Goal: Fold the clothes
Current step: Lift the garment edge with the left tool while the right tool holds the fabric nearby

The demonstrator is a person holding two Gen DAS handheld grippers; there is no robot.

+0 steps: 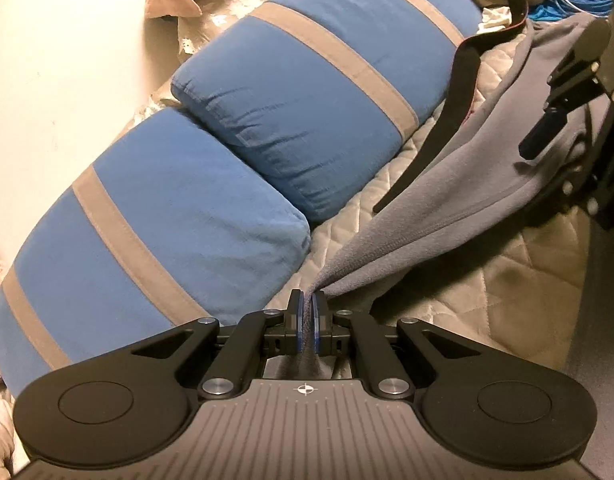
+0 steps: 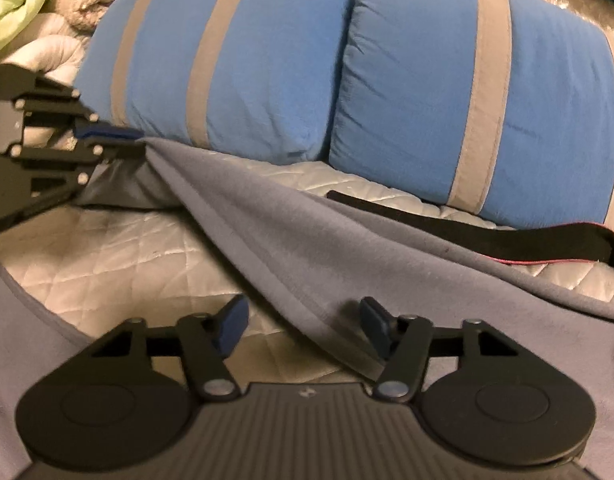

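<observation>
Left gripper (image 1: 307, 312) is where I start: its pads are clamped together on a bunched corner of the grey fleece garment (image 1: 447, 208), and the cloth runs away from my fingertips up and to the right in a taut ridge. Right gripper (image 2: 303, 330) stands with its jaws apart, the garment's hemmed edge lying between them but not pressed by either pad, so I count it as holding nothing yet.

From the right wrist view the fleece drapes across the quilted bed cover (image 2: 119, 248) just ahead of the fingers, with the blue striped pillows (image 2: 267, 68) beyond it and a black strap (image 2: 467, 228) lying ahead and to the right, near the fabric.

I judge this cloth soft, light and limp: it will sag wherever I don't support it and fold over itself if one corner lags. It looks thick and grippy rather than slippery, so a pinch should hold. I'd take the doubled hem directly between the right fingers, biting deep enough to catch the seam, and avoid snagging the strap.
</observation>
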